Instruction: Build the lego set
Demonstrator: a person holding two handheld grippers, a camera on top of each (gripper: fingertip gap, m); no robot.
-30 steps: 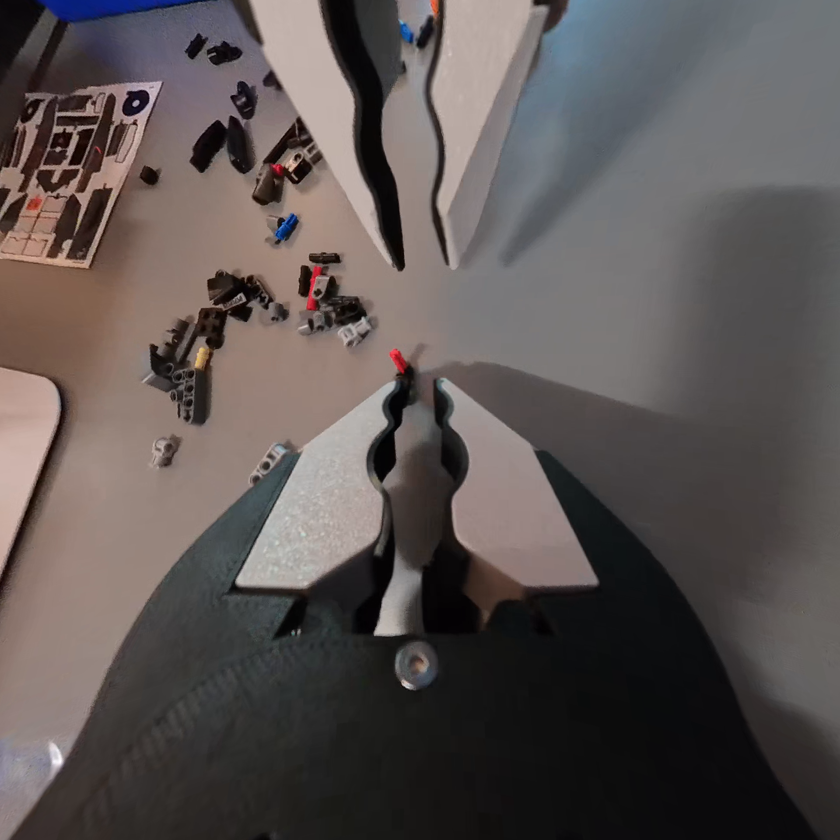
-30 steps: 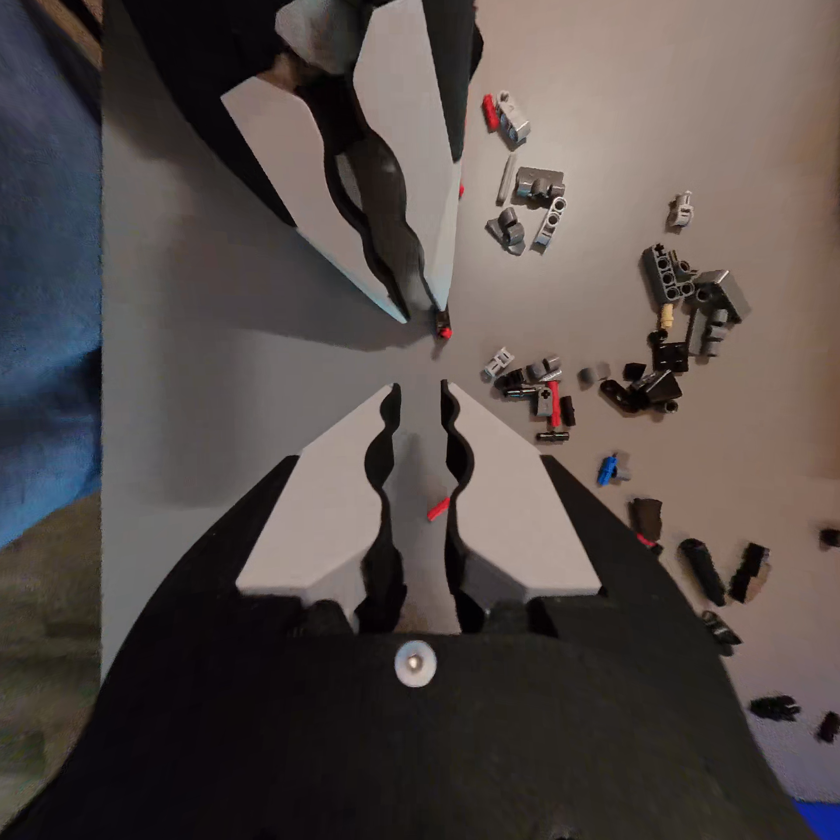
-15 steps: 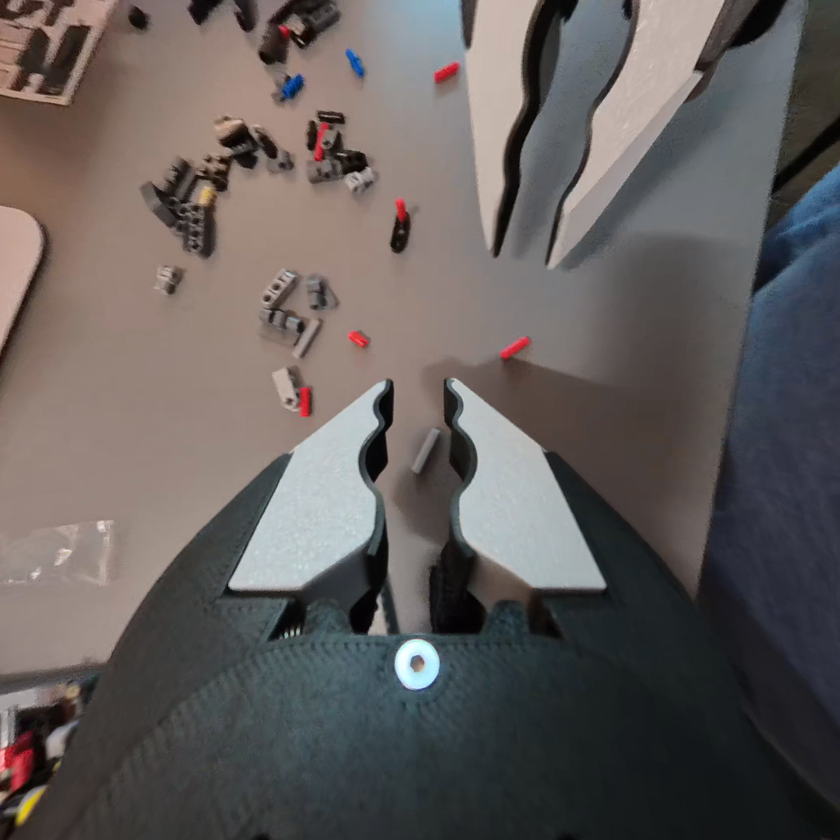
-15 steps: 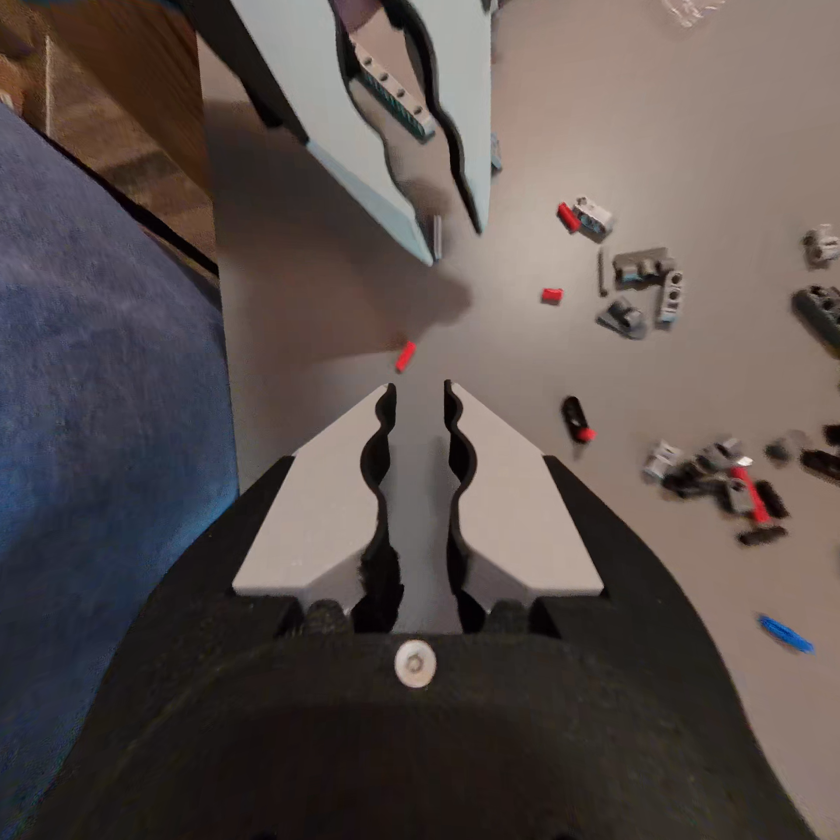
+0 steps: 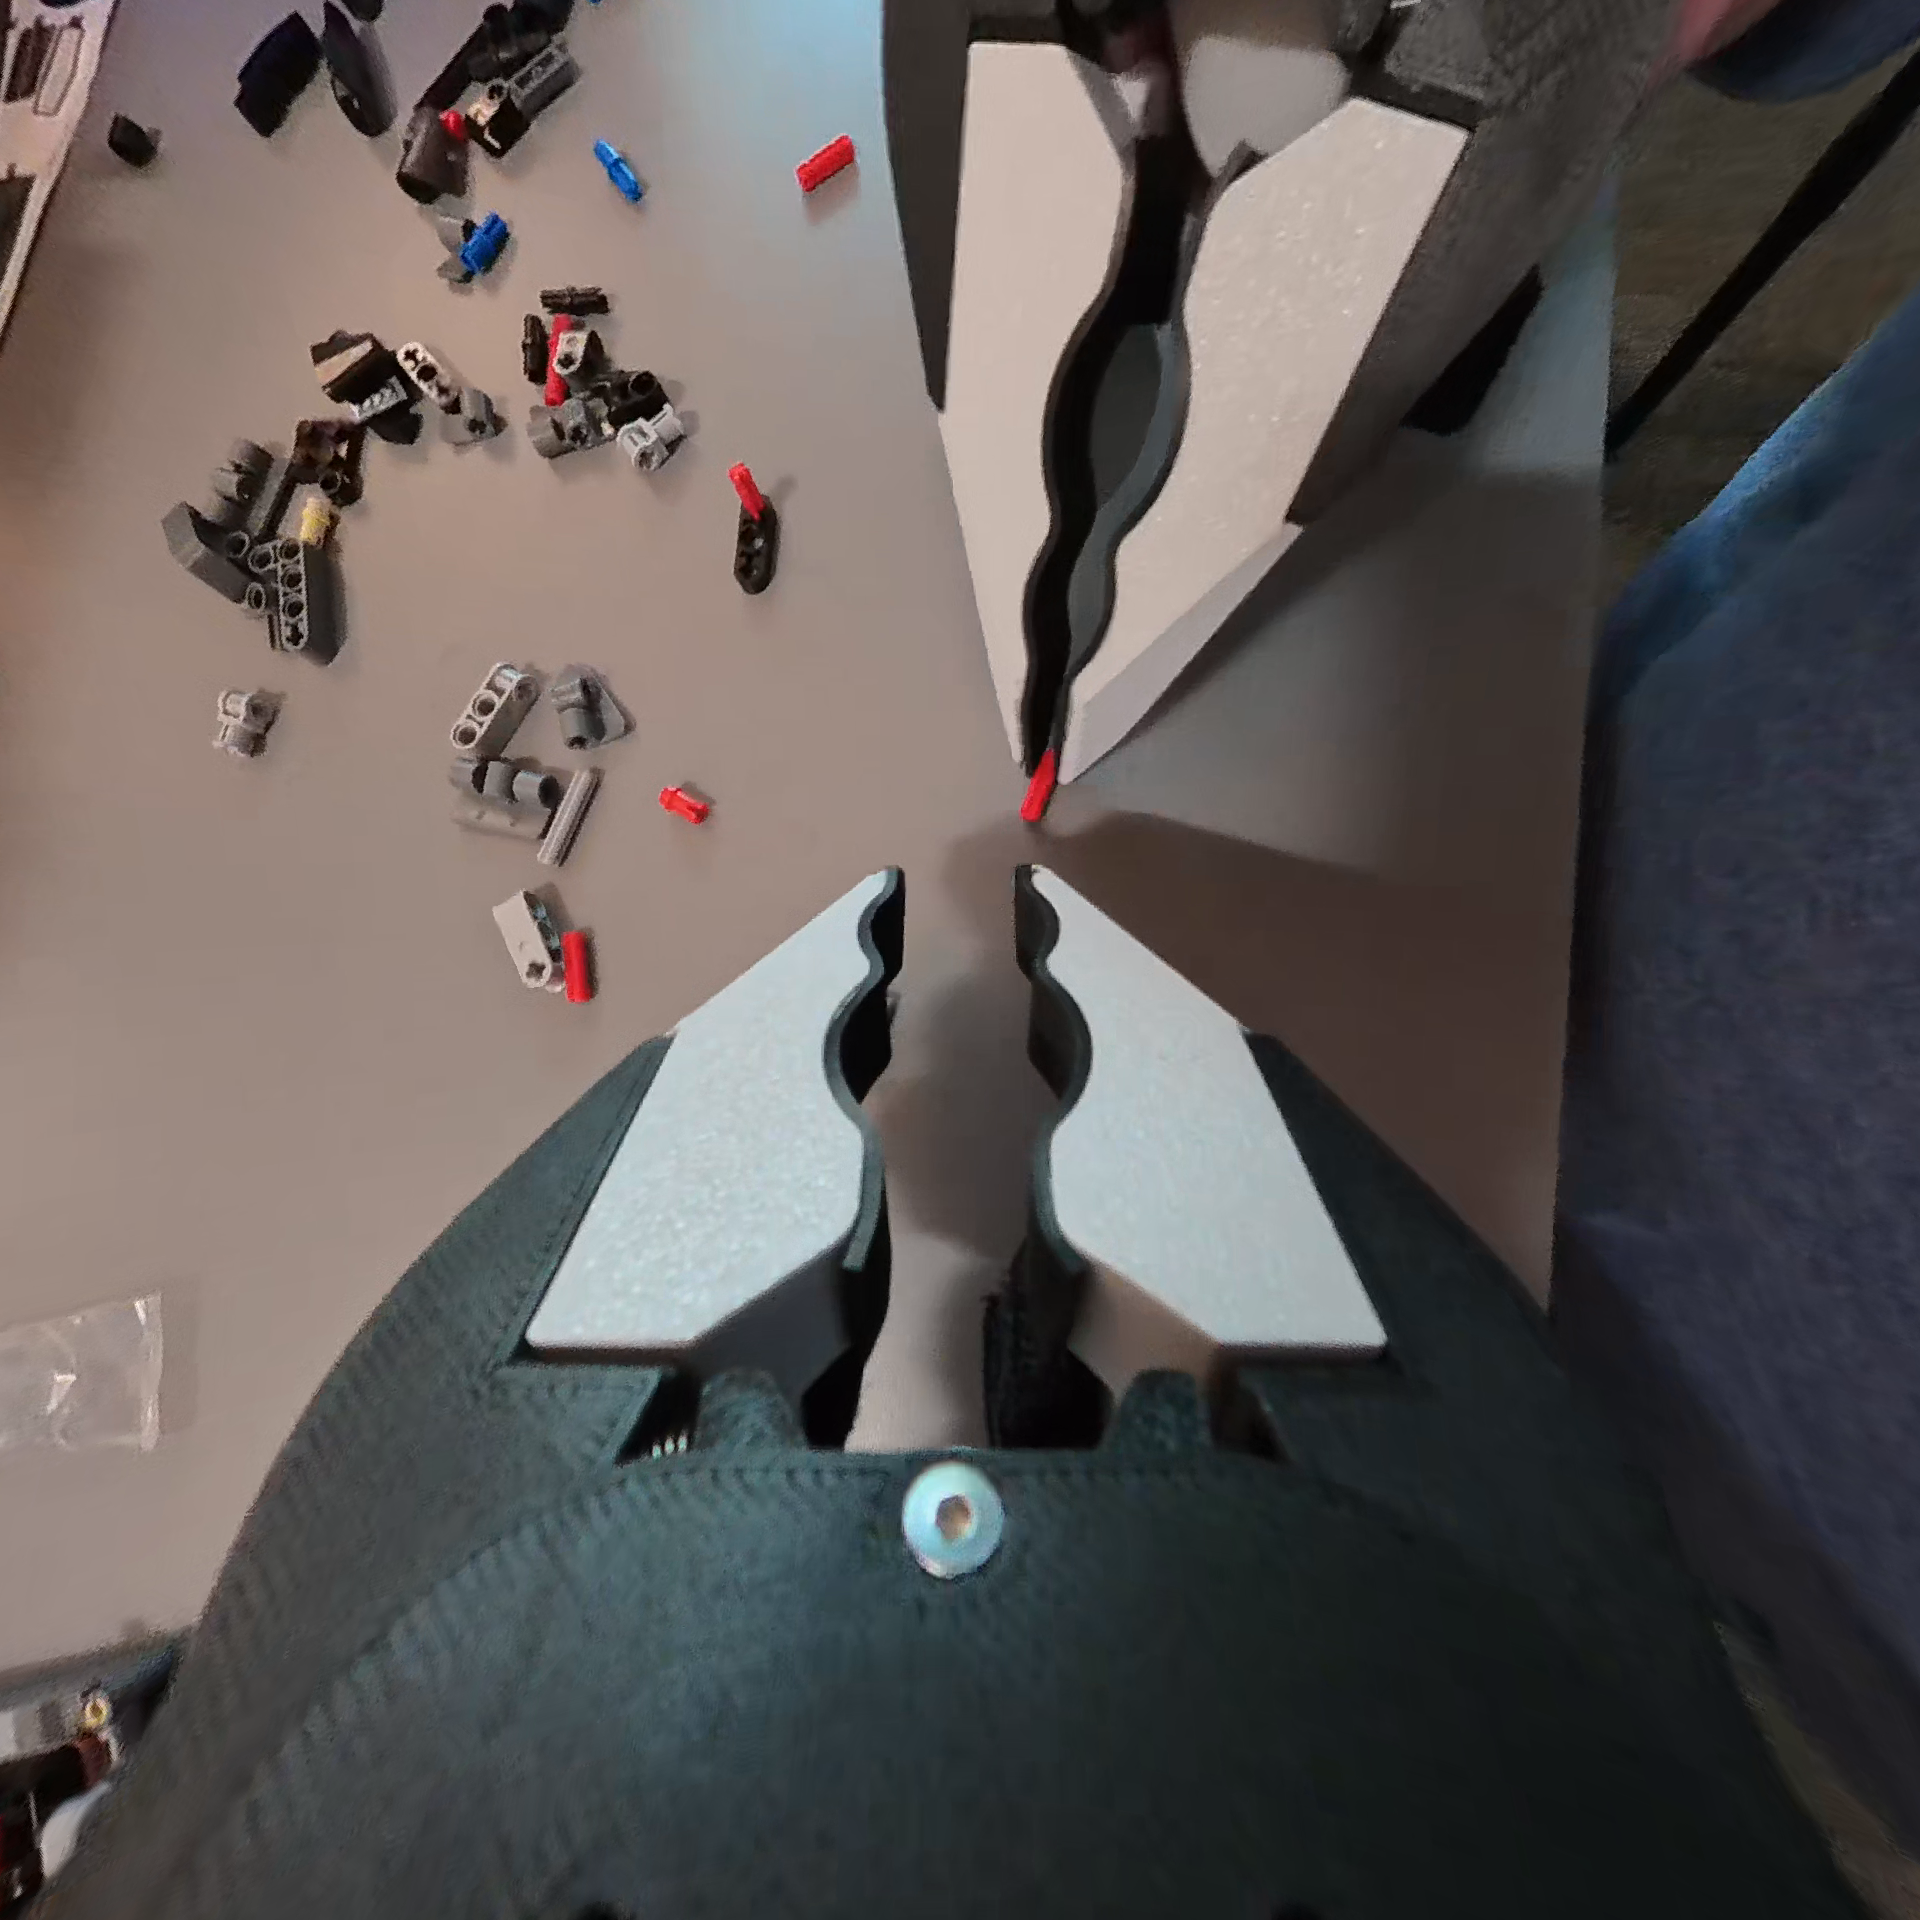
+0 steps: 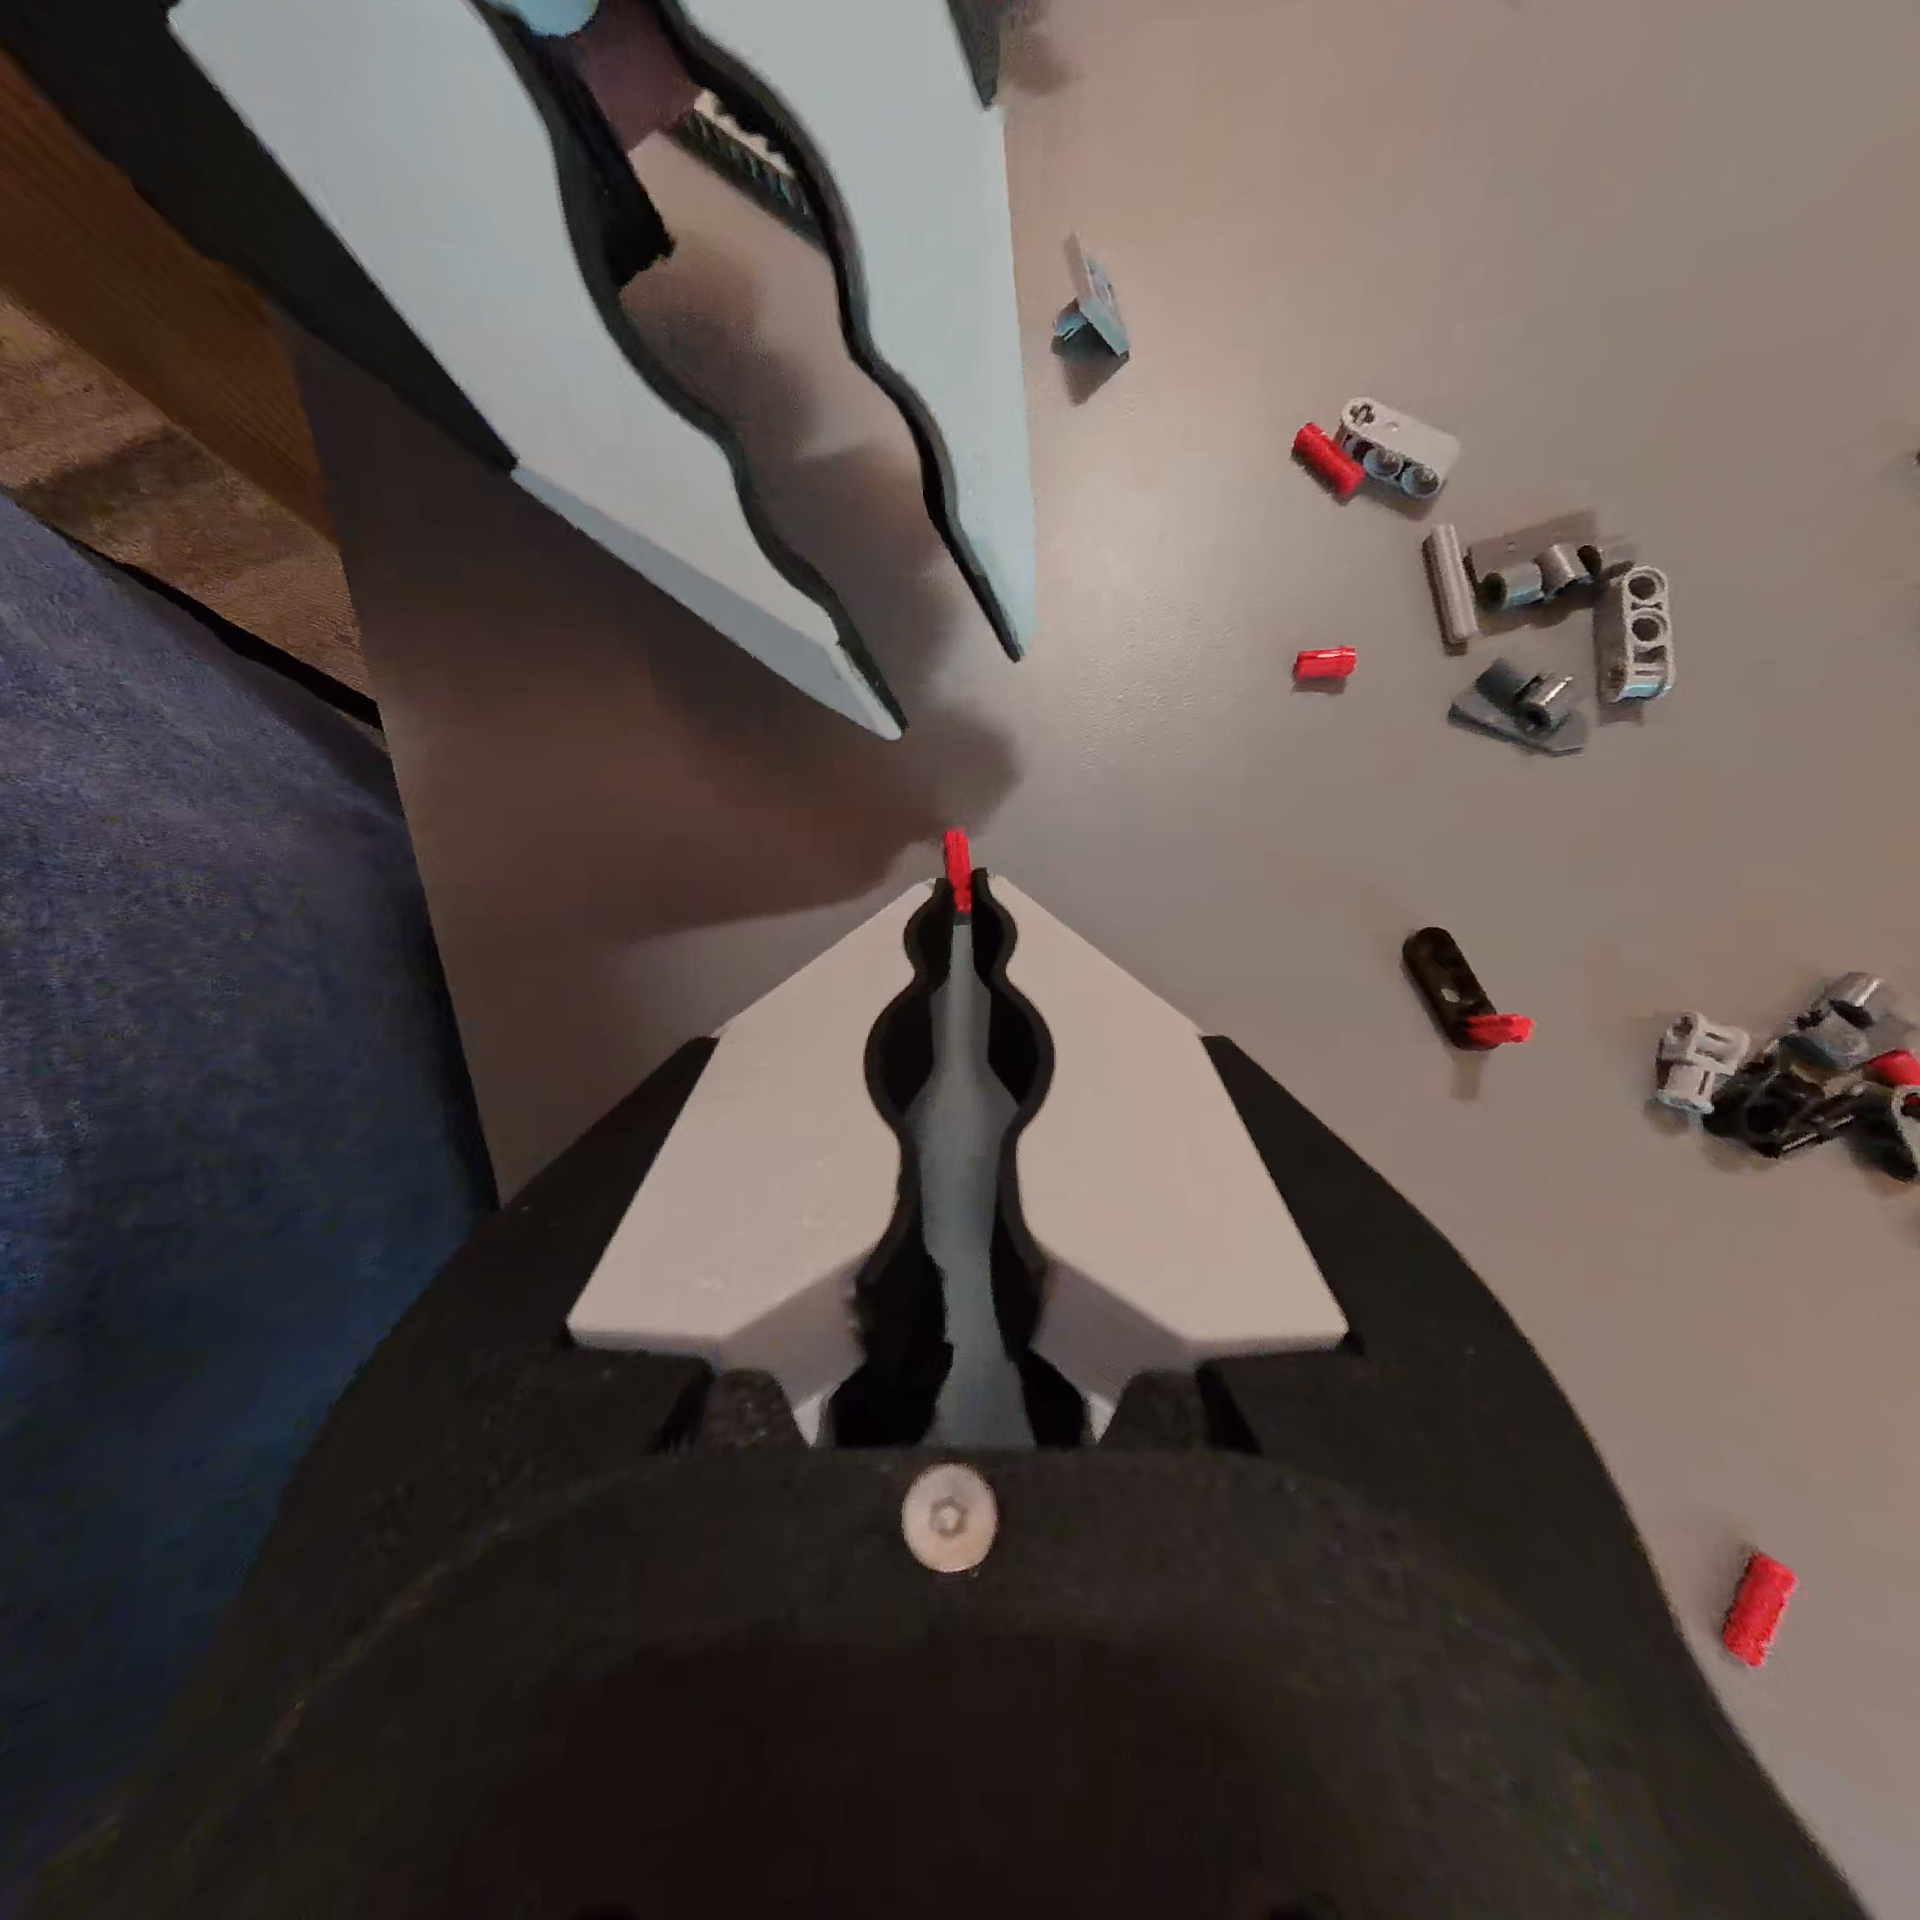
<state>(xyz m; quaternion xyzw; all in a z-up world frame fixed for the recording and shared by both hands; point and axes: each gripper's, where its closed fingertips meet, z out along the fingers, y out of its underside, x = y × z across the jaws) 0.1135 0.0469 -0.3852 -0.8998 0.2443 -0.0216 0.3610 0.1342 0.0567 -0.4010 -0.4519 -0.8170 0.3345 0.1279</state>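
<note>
Across the left of the grey tabletop I see loose lego pieces, nearly all unjoined; one black link carries a red pin. At centre, my left hand-held gripper gapes narrowly, empty. At right, my right hand-held gripper pinches a red pin. I judge the build barely begun.
</note>
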